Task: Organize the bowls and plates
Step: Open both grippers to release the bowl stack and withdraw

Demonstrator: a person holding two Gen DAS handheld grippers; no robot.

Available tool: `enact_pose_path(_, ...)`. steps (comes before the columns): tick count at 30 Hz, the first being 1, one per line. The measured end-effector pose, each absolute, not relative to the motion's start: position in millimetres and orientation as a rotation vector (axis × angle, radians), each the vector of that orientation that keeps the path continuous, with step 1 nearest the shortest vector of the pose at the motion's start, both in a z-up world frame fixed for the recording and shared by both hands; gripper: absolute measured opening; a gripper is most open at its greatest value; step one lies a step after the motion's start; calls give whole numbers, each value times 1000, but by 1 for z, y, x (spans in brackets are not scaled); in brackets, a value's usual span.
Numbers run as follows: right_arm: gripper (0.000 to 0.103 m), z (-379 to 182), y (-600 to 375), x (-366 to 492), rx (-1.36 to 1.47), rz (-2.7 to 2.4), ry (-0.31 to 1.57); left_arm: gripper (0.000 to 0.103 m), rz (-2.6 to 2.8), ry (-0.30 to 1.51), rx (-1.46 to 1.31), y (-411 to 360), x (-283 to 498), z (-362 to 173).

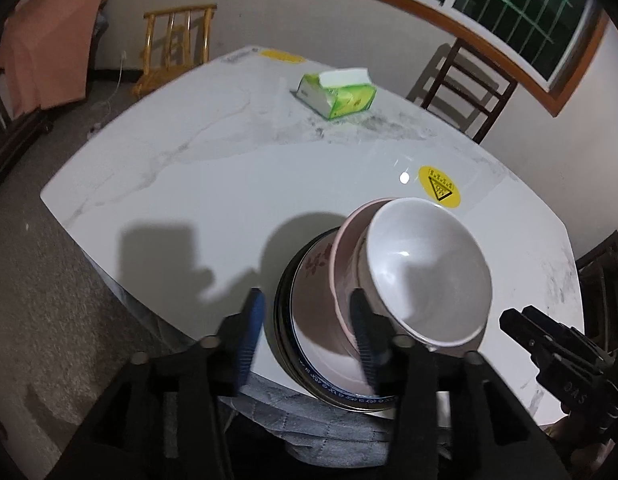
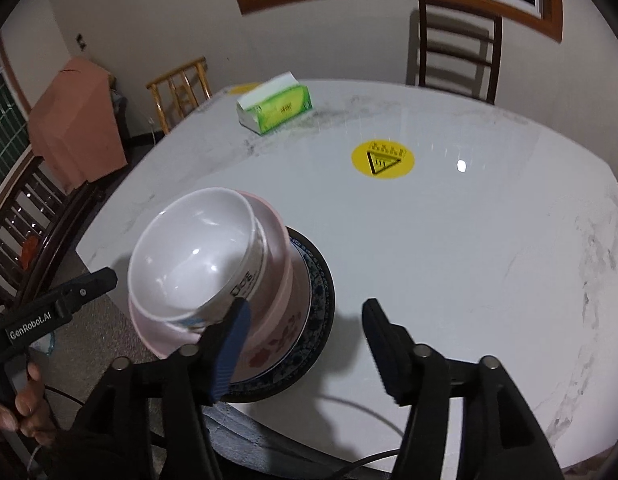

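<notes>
2 bowls (image 2: 193,252) sit nested on stacked plates (image 2: 313,304) near the bench (image 2: 469,260) edge; both grippers, left gripper (image 1: 309,332) and right gripper (image 2: 305,344), spread, empty.

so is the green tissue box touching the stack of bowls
No, the green tissue box sits far across the white marble table, well apart from the stacked white bowl near the front edge.

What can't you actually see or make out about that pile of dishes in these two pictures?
- Stack's near edge: left wrist view, cut off by gripper finger.
- White bowl's side print: right wrist view, blurred and partly hidden by a finger.
- How many plates lie underneath: bowls cover them in both views.
</notes>
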State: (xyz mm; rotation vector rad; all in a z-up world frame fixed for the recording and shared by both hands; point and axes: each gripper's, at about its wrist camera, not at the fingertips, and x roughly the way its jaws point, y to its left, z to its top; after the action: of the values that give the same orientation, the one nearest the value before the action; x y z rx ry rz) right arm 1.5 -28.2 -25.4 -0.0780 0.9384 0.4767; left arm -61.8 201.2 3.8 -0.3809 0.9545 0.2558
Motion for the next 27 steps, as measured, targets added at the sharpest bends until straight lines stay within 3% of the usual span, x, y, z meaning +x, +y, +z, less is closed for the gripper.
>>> enact_pose_path(2,63,-25,-31,-8,-75,485,905,53,261,926,-345,194,-67,9)
enact_pose_path(7,65,-34,-34,-24,-33,514,889,61,253,879,-270,172,-79,14)
enact_pose_path(16,65,-48,-36,-50,-49,478,871,62,249,864,-162,144,-84,9)
enact_pose_path(18,65,-48,-35,-54,-52,480,866,64,245,859,-149,139,-86,9)
enact_pose_path(20,65,-48,-35,-58,-60,478,864,72,255,851,-118,133,-87,8)
enact_pose_path(27,65,-48,-30,-66,-84,480,844,77,238,841,-88,118,-92,9)
